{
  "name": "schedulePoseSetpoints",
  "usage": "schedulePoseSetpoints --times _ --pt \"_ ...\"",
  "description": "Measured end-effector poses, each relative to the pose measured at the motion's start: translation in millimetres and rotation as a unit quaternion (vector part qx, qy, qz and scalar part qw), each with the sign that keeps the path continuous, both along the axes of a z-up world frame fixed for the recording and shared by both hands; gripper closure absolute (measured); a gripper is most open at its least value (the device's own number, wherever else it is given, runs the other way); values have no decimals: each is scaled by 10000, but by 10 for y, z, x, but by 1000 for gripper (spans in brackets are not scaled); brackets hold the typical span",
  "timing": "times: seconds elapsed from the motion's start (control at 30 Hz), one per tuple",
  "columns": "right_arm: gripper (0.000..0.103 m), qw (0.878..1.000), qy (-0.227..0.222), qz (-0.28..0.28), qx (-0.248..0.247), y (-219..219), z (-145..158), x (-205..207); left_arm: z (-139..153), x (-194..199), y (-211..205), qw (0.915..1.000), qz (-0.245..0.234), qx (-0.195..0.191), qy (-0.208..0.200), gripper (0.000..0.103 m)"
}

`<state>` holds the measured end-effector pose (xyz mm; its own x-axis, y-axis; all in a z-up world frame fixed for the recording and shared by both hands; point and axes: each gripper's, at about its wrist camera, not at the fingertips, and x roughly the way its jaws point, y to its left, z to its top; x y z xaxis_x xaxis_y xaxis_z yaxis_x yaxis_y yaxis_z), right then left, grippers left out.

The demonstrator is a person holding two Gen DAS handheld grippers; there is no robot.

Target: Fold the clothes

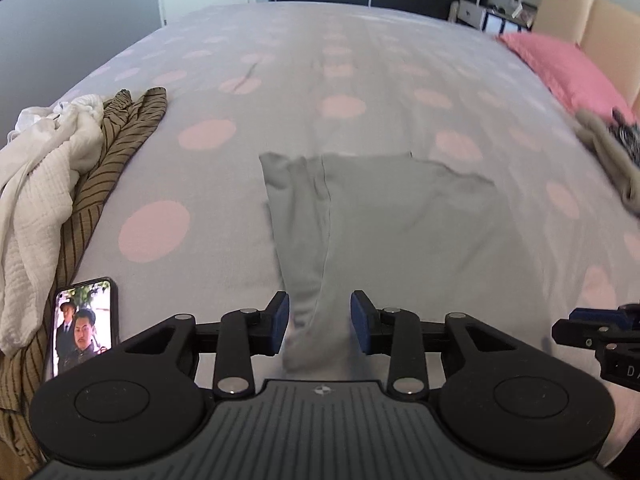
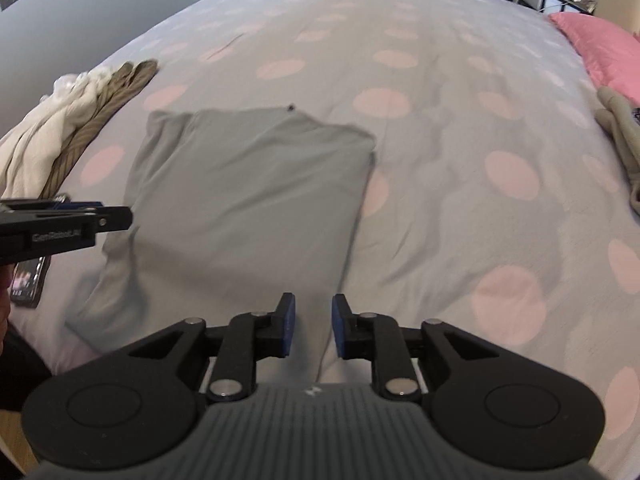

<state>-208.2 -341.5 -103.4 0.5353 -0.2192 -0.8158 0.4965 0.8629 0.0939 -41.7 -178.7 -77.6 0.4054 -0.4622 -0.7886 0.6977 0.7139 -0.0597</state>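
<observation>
the grey garment (image 2: 248, 196) lies flat on the bed (image 1: 360, 60), already folded into a rough rectangle, and its near hem is the landmark for everything here. both tools sit right at that hem, pointing steeply down at it, and the garment's long axis runs straight away from them toward the far side of the bed.

the left tool (image 1: 319, 322) stands over the near left corner, where a bunched tail of the garment runs between its blue pads (image 1: 282, 312). there is daylight on both sides of the cloth, so the jaws are let go, not pinching. the right tool (image 2: 313, 326) is over the near right corner, jaws parted too, with the garment's right edge passing between the pads and nothing pressed. so both are released, cloth lying loose between them.

my read: a fold has been laid down and the next move turns on that long axis. the far hem lies well beyond the near hem, straight ahead of both tools, so a further fold would carry near hem to far hem, each tool taking its own corner. neither is clearly nearer; they flank the near hem side by side.

left of the near hem, a phone (image 1: 86, 324) lies on the bed, with the pile of white and striped clothes (image 1: 60, 168) beside it. right of the garment, more clothes (image 2: 618, 132) wait near the pink pillow (image 1: 560, 68).
</observation>
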Motion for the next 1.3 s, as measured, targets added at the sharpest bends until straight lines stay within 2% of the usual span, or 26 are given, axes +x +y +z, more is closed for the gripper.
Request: schedulePoseSetpoints --times 0.1,0.23,0.3,0.4,0.5,0.83,1.0,1.17,1.3 --pt "69 9996 -158 -233 35 -136 17 34 -2 99 -10 9995 237 -203 67 71" --pt "63 9977 -310 -569 186 -326 0 83 -52 246 4 9978 592 -259 164 71" --pt "59 9955 -419 -757 379 -435 -19 102 -87 314 34 9966 701 -337 260 62" --pt "52 9907 -523 -1085 635 -592 -50 133 -152 413 67 9940 761 -545 570 58" --pt "50 9864 -625 -1267 841 -710 -85 186 -211 504 71 9914 775 -698 785 55" --pt "48 9873 -574 -1058 1040 -837 -276 462 -439 827 -24 9813 760 -926 1507 47" --pt "46 9844 -573 -1047 1294 -944 -360 573 -461 902 -136 9818 597 -942 1537 45" --pt "44 9825 -628 -1032 1419 -1052 -414 718 -497 1010 -245 9788 537 -1059 1671 45" --pt "41 9756 -769 -1113 1728 -1188 -500 772 -553 1108 -305 9760 527 -1170 1757 45"
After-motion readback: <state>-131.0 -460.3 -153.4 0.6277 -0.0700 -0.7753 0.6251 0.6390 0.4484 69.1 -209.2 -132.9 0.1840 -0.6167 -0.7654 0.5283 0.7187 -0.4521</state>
